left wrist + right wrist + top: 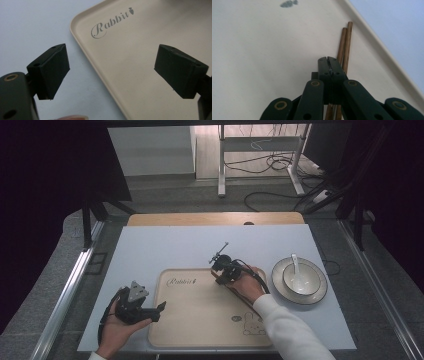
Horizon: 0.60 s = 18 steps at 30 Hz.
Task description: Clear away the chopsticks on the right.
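A beige tray (200,320) printed with "Rabbit" lies on the pale blue table. Two brown wooden chopsticks (345,40) lie side by side on the tray just inside its rim. My right gripper (216,273) is low over the tray's far edge, its jaws (328,60) pressed together. The chopsticks run under it and stick out past its right pad; I see nothing between the pads. My left gripper (157,311) rests at the tray's left edge, open (111,72), with one pad over the table and the other over the tray (140,50).
A white bowl (299,279) with a white spoon (296,264) in it stands on a plate (316,290) right of the tray. A wooden strip (215,218) borders the table's far side. Metal rails run along both sides.
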{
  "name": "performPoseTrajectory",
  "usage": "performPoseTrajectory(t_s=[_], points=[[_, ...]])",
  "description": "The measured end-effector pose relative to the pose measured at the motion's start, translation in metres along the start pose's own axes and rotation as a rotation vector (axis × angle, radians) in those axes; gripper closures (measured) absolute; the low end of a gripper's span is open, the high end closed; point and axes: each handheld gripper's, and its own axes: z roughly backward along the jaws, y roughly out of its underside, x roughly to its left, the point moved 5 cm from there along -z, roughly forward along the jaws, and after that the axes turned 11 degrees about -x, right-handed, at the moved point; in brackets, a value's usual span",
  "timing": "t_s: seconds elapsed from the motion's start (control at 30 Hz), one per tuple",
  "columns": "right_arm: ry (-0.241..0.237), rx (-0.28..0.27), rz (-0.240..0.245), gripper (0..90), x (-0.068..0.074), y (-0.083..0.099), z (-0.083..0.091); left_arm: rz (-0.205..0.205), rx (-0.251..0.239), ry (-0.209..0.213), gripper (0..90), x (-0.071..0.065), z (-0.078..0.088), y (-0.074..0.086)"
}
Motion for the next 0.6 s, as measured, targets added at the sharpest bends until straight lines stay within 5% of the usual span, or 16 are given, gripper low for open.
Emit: performPoseTrajectory(t_s=[0.2,0.6], points=[[-0.005,-0.008,-0.052,89.3,-0.012,0.009,0.01,-0.003,0.001,0.001,12.6,0.0,0.0,0.0],[0.042,0.04,-0.058,89.3,-0.016,0.021,0.017,-0.003,-0.002,-0.001,12.6,0.001,0.001,0.0]])
